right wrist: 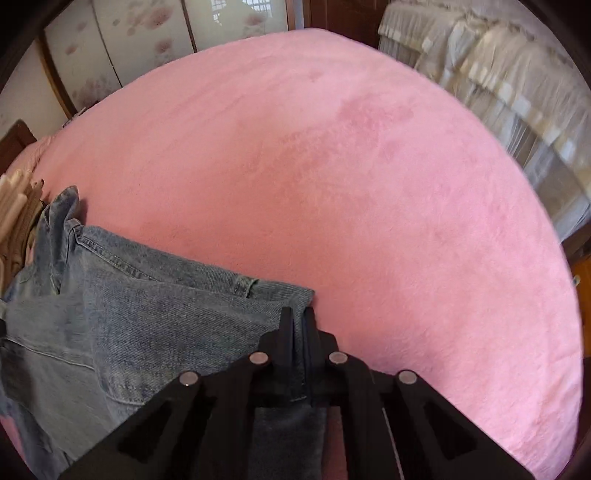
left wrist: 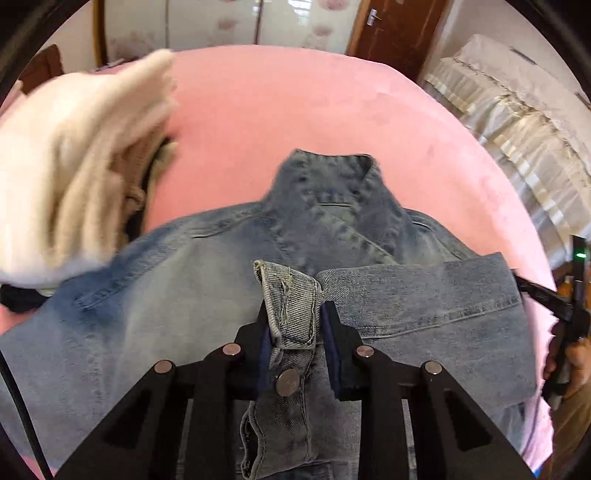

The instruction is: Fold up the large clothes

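Note:
A faded blue denim jacket (left wrist: 177, 288) lies on the pink bed cover (left wrist: 295, 110), collar (left wrist: 332, 192) pointing away. My left gripper (left wrist: 295, 314) is shut on the jacket's sleeve cuff (left wrist: 291, 302), which has a metal button, and holds it over the jacket's middle. A folded sleeve (left wrist: 436, 302) lies across the right side. My right gripper (right wrist: 298, 321) is shut on a folded denim edge (right wrist: 166, 310) at the jacket's right side, and it shows at the right edge of the left wrist view (left wrist: 554, 299).
A pile of cream knitwear (left wrist: 74, 177) sits on the bed at the left, touching the jacket's shoulder. Pink cover (right wrist: 351, 184) stretches far and right. A frilled beige bedspread (left wrist: 517, 110) lies at the right, with a wooden door (left wrist: 388, 33) behind.

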`<state>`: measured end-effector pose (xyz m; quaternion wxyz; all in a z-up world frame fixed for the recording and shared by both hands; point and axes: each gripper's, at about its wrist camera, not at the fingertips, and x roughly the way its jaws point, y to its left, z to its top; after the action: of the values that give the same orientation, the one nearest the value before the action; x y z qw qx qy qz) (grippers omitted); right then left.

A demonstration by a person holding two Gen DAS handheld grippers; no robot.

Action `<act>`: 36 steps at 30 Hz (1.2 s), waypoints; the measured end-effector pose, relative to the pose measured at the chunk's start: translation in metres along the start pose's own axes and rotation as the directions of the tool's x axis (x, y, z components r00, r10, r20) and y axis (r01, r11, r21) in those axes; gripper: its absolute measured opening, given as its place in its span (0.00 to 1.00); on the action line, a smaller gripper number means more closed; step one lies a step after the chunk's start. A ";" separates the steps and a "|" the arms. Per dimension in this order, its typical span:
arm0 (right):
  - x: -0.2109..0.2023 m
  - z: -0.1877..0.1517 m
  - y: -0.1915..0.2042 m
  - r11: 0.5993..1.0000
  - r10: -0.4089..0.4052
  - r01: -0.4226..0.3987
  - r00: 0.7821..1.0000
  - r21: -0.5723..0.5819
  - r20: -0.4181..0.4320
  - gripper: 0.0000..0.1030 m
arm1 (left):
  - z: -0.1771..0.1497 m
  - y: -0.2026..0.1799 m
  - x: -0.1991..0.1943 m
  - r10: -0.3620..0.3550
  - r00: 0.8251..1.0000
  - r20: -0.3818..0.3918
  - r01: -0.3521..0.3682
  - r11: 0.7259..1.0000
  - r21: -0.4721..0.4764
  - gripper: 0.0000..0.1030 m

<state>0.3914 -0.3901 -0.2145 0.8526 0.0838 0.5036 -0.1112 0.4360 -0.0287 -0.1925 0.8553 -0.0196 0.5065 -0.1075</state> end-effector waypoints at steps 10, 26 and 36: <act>-0.002 -0.015 0.001 0.989 -0.150 0.150 0.988 0.003 0.046 0.10 | -0.011 0.030 0.049 0.055 0.995 -0.089 -0.059 0.997 -0.044 0.24; -0.076 -0.090 0.056 0.986 0.159 -0.153 0.983 -0.071 0.091 0.26 | -0.051 -0.033 -0.038 -0.005 0.994 0.105 0.006 1.000 -0.013 0.76; -0.067 -0.137 -0.031 0.987 -0.162 0.161 0.986 0.024 0.045 0.30 | -0.101 -0.036 -0.002 0.201 0.979 0.036 -0.204 0.971 0.127 0.76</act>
<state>0.2366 -0.3779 -0.2225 0.8516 0.0489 0.4873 -0.1869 0.3415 -0.0556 -0.2348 0.8669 0.0868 0.4880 -0.0524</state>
